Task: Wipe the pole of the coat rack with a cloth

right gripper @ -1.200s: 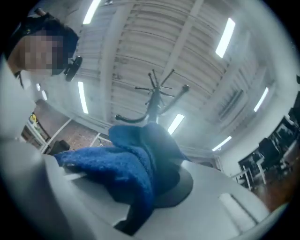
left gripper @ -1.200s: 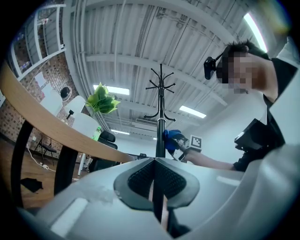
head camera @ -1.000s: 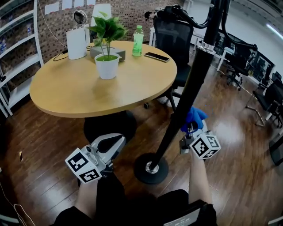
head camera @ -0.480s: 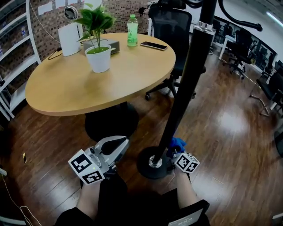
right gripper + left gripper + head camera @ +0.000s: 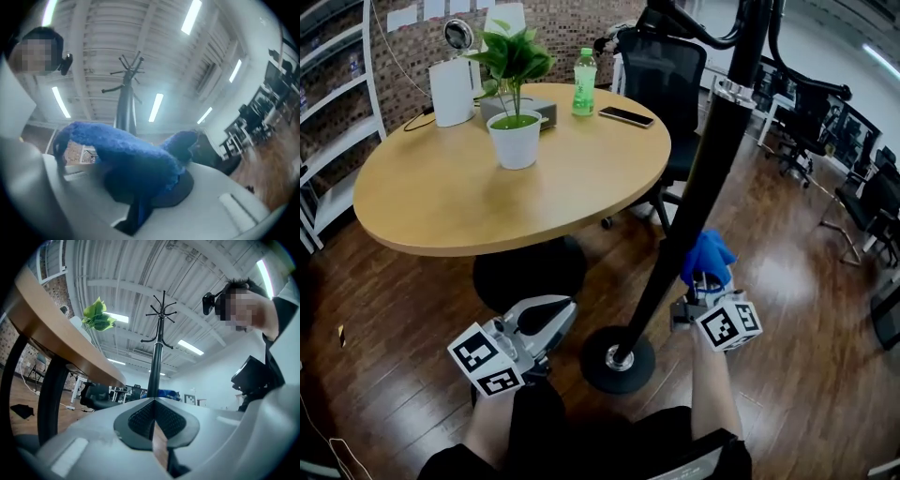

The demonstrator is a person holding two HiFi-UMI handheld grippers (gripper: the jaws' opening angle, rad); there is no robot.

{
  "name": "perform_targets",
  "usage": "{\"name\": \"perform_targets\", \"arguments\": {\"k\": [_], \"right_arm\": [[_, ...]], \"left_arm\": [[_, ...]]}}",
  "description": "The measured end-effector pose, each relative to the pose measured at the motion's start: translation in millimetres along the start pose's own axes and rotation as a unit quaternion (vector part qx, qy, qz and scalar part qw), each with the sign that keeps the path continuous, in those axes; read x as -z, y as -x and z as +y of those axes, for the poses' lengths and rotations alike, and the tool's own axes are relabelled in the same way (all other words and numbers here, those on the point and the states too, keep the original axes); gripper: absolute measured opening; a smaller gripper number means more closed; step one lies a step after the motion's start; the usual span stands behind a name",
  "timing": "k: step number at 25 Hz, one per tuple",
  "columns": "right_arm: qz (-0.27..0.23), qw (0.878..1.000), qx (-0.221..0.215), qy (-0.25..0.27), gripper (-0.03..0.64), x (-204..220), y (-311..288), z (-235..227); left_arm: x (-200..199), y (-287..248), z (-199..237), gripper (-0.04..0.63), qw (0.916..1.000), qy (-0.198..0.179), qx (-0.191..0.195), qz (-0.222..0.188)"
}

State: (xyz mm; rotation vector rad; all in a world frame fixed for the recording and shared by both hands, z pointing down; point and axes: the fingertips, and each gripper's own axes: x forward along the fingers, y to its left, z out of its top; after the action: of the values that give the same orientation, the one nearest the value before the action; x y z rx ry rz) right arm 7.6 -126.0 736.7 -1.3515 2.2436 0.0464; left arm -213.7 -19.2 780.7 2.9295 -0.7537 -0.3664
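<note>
Clamps soft, light, fluffy blue cloth (image 5: 708, 255) in right gripper's (image 5: 704, 281) jaws, against smooth, rigid black coat-rack pole (image 5: 694, 202) just ahead; probably drapes, so best pinched mid-bunch. Holds left gripper's (image 5: 555, 317) jaws together, empty.

Bright ceiling strip lights (image 5: 156, 107), fisheye-warped edges, right gripper view blurred.
</note>
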Motion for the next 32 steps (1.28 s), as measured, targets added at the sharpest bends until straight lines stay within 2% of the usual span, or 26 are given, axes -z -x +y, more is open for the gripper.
{"name": "perform_targets", "arguments": {"k": [2,4,7,10,12,14,15,18,19,20,22,23,27,32], "right_arm": [[-0.044,0.997,-0.024,0.066,0.018,-62.4,-21.9,24.1],[-0.087,0.986,-0.049,0.134,0.018,-116.9,-37.8,52.4],[-0.121,0.952,-0.073,0.271,0.018,-170.5,-57.2,94.7],[-0.118,0.914,-0.105,0.374,0.018,-184.0,-69.3,128.5],[-0.101,0.891,-0.135,0.421,0.018,-169.7,-73.8,154.1],[-0.088,0.883,-0.149,0.437,0.018,-141.7,-71.9,168.9],[-0.08,0.884,-0.145,0.437,0.018,-125.7,-67.3,166.9],[-0.046,0.9,-0.141,0.411,0.018,-76.0,-44.5,148.0],[-0.021,0.899,-0.143,0.413,0.018,-55.0,-35.7,140.6],[0.026,0.889,-0.146,0.433,0.018,-28.3,-25.3,130.0],[0.133,0.856,-0.152,0.475,0.018,30.6,1.2,105.7],[0.161,0.854,-0.155,0.47,0.018,55.5,15.2,97.8],[0.196,0.886,-0.163,0.387,0.018,136.6,58.5,81.7],[0.255,0.904,-0.142,0.312,0.02,202.0,96.0,53.0]], "left_arm": [[-7.5,2.2,2.4,0.0,0.9999,-0.003,-0.003,-0.01],[-13.2,4.8,5.7,0.0,0.9998,-0.005,-0.007,-0.017],[-20.8,7.6,7.0,0.0,0.9997,-0.008,-0.009,-0.023],[-30.7,12.1,8.6,0.0,0.9993,-0.015,-0.013,-0.031],[-34.1,13.9,9.6,0.0,0.9991,-0.018,-0.015,-0.034],[-32.4,14.7,8.9,0.0,0.9992,-0.019,-0.013,-0.032],[-30.7,14.7,8.1,0.0,0.9993,-0.018,-0.012,-0.03],[-25.4,11.7,6.9,0.0,0.9996,-0.015,-0.007,-0.022],[-23.0,9.5,7.3,0.0,0.9997,-0.014,-0.006,-0.019],[-19.8,6.8,7.7,0.0,0.9998,-0.012,-0.004,-0.017],[-9.8,0.3,6.8,0.0,0.9999,-0.005,0.002,-0.009],[-3.1,-2.2,5.2,0.0,1.0,0.001,0.005,-0.004],[20.4,-5.0,3.1,0.0,0.9998,0.016,0.008,0.012],[42.3,-8.2,2.4,0.0,0.9992,0.028,0.011,0.027]]}}
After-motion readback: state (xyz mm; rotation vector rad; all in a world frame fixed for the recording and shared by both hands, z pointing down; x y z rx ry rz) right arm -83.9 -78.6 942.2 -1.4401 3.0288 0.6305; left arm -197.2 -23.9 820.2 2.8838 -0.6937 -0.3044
